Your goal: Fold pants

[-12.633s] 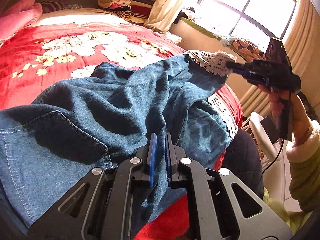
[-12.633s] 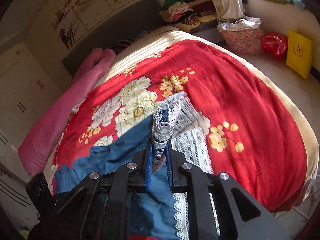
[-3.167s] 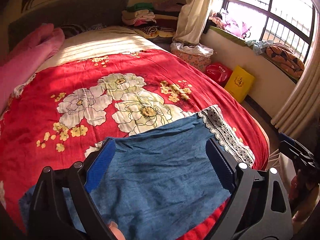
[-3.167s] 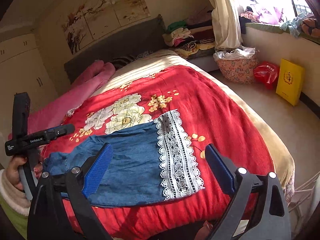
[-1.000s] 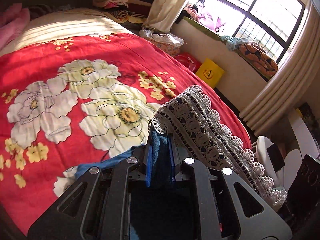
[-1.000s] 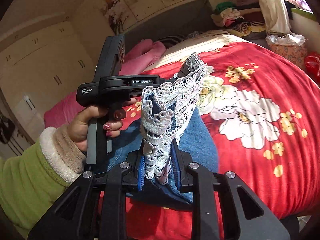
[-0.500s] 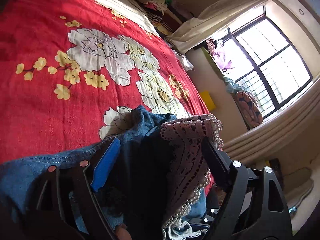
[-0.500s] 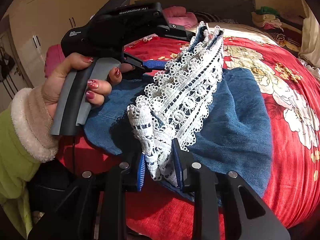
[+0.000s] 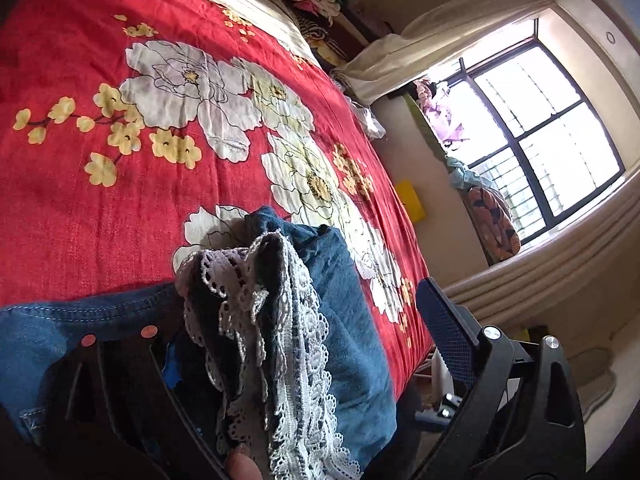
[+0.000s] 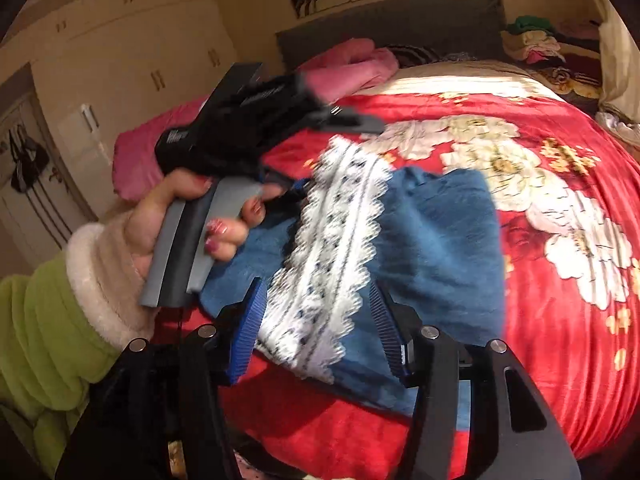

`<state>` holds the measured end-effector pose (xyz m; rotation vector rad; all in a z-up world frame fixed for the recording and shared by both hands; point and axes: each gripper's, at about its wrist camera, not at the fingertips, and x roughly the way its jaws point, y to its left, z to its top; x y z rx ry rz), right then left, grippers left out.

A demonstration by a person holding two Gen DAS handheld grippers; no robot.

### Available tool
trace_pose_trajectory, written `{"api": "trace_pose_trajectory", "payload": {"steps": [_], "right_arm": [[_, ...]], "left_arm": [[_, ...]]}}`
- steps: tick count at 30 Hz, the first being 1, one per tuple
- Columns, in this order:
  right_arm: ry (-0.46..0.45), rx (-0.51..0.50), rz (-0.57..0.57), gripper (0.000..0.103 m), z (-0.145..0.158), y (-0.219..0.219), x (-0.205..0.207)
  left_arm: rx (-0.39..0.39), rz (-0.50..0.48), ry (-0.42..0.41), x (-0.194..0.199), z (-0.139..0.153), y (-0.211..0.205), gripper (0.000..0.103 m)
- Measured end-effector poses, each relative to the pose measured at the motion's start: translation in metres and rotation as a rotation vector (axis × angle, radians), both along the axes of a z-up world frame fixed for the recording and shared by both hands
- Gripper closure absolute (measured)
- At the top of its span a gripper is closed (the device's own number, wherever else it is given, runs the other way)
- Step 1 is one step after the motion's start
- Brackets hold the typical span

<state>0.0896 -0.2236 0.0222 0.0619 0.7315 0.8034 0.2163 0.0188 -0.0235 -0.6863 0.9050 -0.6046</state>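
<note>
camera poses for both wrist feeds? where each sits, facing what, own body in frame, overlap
Left wrist: on the left gripper, low over the denim pants, facing along the red floral bedspread toward the window; jaws open, a fingertip at the bottom edge.
Right wrist: on the right gripper, facing the headboard and wardrobes; jaws open, left hand gripping the left gripper's handle.
Shared: pants, lace trim, bedspread.
</note>
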Motion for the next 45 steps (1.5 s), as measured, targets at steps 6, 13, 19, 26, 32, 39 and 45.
{"api": "trace_pose_trajectory", "payload": {"steps": [6,13,19,26,32,39,45], "right_arm": [[0.133,-0.022,-0.143,0.049,-0.004,-0.031,0.104],[0.310,-0.032,-0.168,0.058,-0.042,-0.017,0.181],[0.334,0.104,-0.174,0.090,-0.041,-0.036,0.196],[0.306,-0.006,-0.195,0.082,-0.051,-0.028,0.205],[0.277,0.060,-0.219,0.045,-0.036,-0.044,0.183],[0.186,0.060,-0.171,0.028,-0.012,-0.062,0.108],[0.165,-0.001,-0.157,0.028,-0.023,-0.066,0.055]], "left_arm": [[0.114,-0.002,0.050,0.011,-0.007,-0.012,0.058],[0.189,-0.009,0.029,0.011,-0.002,-0.017,0.083],[0.176,-0.002,-0.073,0.012,0.023,-0.015,0.085],[0.262,0.079,0.075,0.030,-0.020,-0.007,0.085],[0.271,0.094,0.054,0.017,-0.011,0.003,0.069],[0.299,0.171,-0.006,-0.032,0.018,0.023,0.044],[0.363,0.139,-0.065,-0.095,0.027,0.005,0.042]]}}
